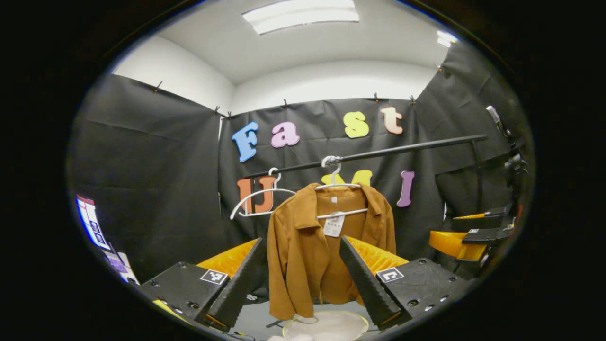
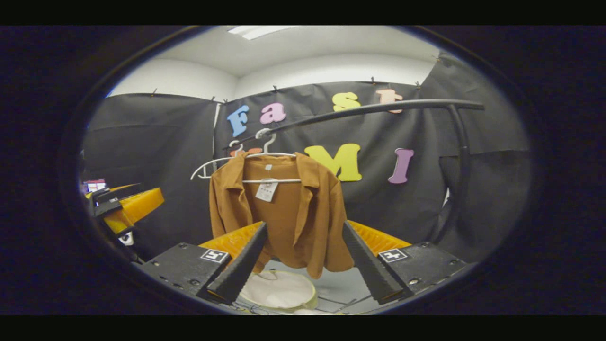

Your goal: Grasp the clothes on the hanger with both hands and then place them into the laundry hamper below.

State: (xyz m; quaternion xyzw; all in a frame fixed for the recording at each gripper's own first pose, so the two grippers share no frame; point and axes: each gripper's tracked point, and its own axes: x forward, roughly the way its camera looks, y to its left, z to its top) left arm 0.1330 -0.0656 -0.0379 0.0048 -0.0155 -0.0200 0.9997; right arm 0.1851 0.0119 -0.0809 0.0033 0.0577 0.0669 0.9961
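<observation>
Two grippers, both w/ jaws spread wide, holding nothing. Left gripper (image 1: 303,279) points at a brown shirt (image 1: 326,246) hanging just beyond its fingertips, not touching. Right gripper (image 2: 303,267) likewise frames the shirt's lower hem, apart from it. Shirt hangs on a white hanger (image 1: 338,189) hooked over a black rail (image 1: 378,154); a 2nd, bare hanger (image 1: 258,199) sits to its left. Round pale laundry hamper (image 2: 279,290) sits on the floor below the shirt.

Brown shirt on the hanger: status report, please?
Both grippers open, short of it. Brown shirt on hanger, hamper below. Nothing between.
</observation>
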